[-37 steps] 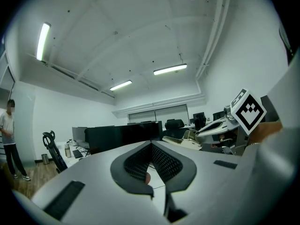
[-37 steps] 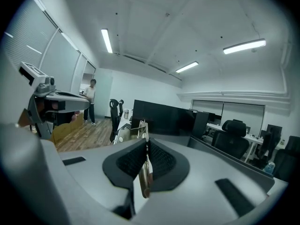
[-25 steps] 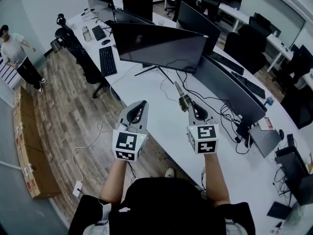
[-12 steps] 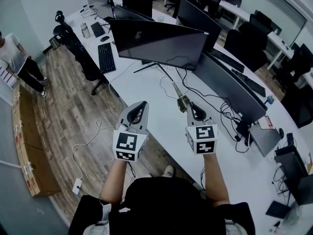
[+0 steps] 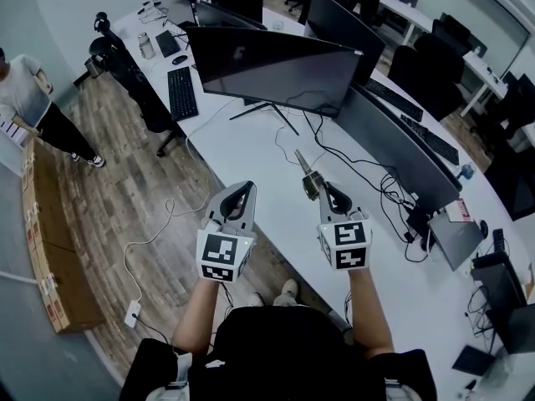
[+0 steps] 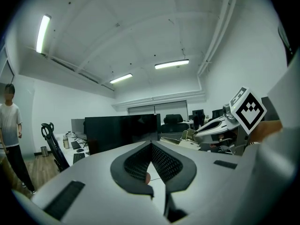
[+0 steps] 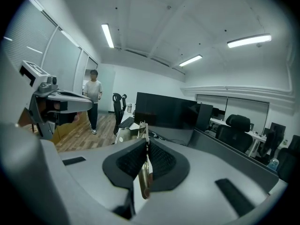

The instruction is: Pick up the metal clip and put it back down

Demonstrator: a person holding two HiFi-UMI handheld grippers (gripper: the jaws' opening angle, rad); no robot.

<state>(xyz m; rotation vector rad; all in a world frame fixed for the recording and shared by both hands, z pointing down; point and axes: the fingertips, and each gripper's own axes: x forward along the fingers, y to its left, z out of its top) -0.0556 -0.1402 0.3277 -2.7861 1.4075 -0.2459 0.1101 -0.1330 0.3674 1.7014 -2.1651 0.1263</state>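
My right gripper clamps the metal clip above bare desk; left gripper, closed and empty, hangs over the desk's near edge

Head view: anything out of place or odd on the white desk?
Nothing spilled or damaged. Loose black cables sprawl untidily across the white desk; the shiny metal clip sits pinched in the right claw.

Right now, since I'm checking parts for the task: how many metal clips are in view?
1: the metal clip, pinched in the right hand-held gripper. Others may be hidden.
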